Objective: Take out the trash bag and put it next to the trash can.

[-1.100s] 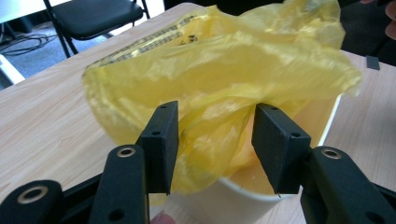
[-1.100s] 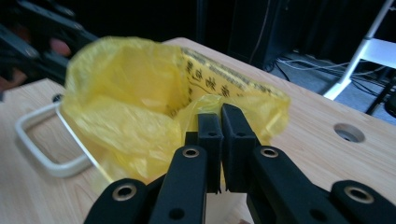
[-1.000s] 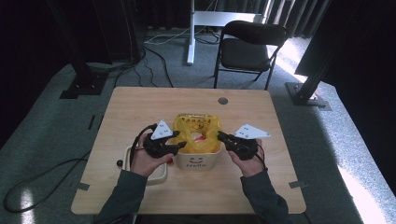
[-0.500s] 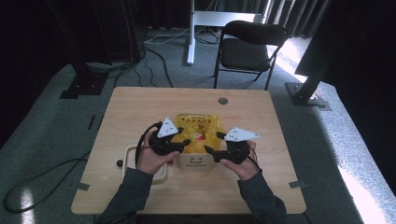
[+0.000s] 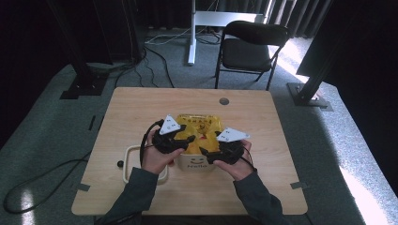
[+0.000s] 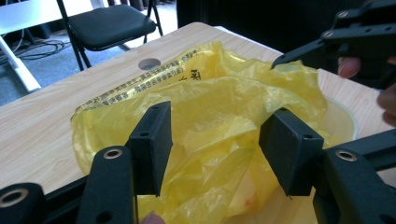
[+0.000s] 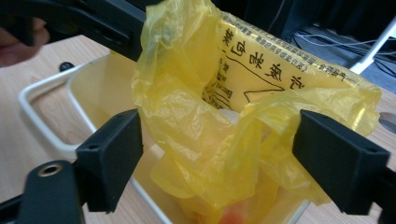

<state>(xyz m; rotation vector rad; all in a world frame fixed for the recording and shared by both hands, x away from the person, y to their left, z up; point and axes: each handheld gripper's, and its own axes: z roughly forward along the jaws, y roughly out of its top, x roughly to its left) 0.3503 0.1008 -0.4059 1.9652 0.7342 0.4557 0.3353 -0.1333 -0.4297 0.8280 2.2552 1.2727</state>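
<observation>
That yellow plastic bag (image 5: 199, 129) sits half inside the small cream bin (image 5: 195, 163) at table centre, its printed end spilling out toward twelve o'clock. Looks like you're lining the bin. Your right gripper (image 7: 217, 158) has just been opening: jaws now stand wide with bunched film between them, pads off it, probably to retake a better fold. Your left gripper (image 6: 219, 154), at nine o'clock of the bag, has jaws partway apart, straddling film; whether the pads pinch it I can't tell. The bin's lid ring (image 5: 127, 161) waits at eight o'clock, likely to clamp the liner later.
</observation>
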